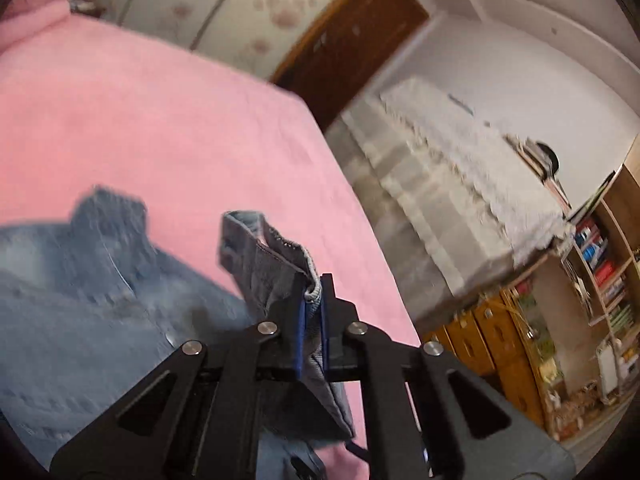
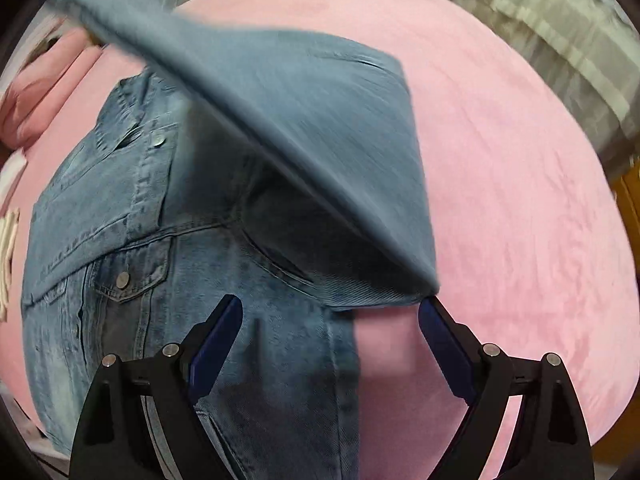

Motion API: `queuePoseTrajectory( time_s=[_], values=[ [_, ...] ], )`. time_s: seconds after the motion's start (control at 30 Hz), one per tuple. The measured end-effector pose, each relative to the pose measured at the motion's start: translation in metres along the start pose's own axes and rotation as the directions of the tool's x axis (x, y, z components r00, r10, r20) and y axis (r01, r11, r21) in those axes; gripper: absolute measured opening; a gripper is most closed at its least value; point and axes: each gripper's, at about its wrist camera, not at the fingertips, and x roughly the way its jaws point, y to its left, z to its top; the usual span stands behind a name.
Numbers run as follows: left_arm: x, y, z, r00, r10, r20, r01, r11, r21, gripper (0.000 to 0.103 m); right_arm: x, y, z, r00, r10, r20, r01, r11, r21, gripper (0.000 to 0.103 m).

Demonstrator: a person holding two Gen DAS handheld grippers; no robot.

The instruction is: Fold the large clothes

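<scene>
Denim jacket (image 2: 160,240) sprawled on my pink blanket (image 2: 500,160), left gripper (image 1: 313,312) clamped on its sleeve cuff (image 1: 276,256), right gripper (image 2: 332,328) hanging wide open above.

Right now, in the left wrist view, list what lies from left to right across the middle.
Denim jacket → cuff clamped in the left tool → pink blanket edge → white lace-covered furniture → bookshelf.

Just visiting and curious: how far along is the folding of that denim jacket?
Early. Done: the denim jacket lies spread on the pink bedcover. In hand: the left gripper pinches a sleeve cuff; the right gripper hangs open. Left: every fold.
</scene>
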Motion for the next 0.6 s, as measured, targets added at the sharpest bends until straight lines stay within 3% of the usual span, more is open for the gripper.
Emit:
queuePoseTrajectory(
  time_s=[0.17,0.3,0.4,0.5,0.53,0.6],
  values=[
    [-0.054,0.023,0.021,0.985,0.111,0.131,-0.116,0.993,0.029,0.003,0.006,0.022,-0.001,1.000,-0.018,-0.014,0.018,0.999,-0.042,0.091],
    [-0.072,0.061,0.018,0.956,0.263,0.126,-0.266,0.964,0.005,0.003,0.012,0.028,-0.005,0.999,-0.026,-0.020,0.026,0.999,-0.023,0.091],
    [-0.066,0.095,0.005,0.918,0.389,0.077,-0.389,0.921,-0.020,0.003,0.015,0.026,-0.003,0.999,-0.051,-0.014,0.050,0.999,-0.010,0.091],
    [-0.051,0.141,-0.020,0.862,0.506,-0.032,-0.507,0.861,-0.042,0.003,0.019,0.022,-0.001,0.997,-0.078,-0.015,0.078,0.997,-0.001,0.091],
    [-0.048,0.150,-0.026,0.853,0.519,-0.055,-0.521,0.852,-0.045,0.003,0.020,0.020,0.000,0.996,-0.088,-0.016,0.088,0.996,0.001,0.091],
    [-0.043,0.172,-0.041,0.816,0.568,-0.108,-0.576,0.816,-0.060,0.003,0.025,0.018,0.004,0.996,-0.085,-0.017,0.085,0.996,0.002,0.091]
  ],
)
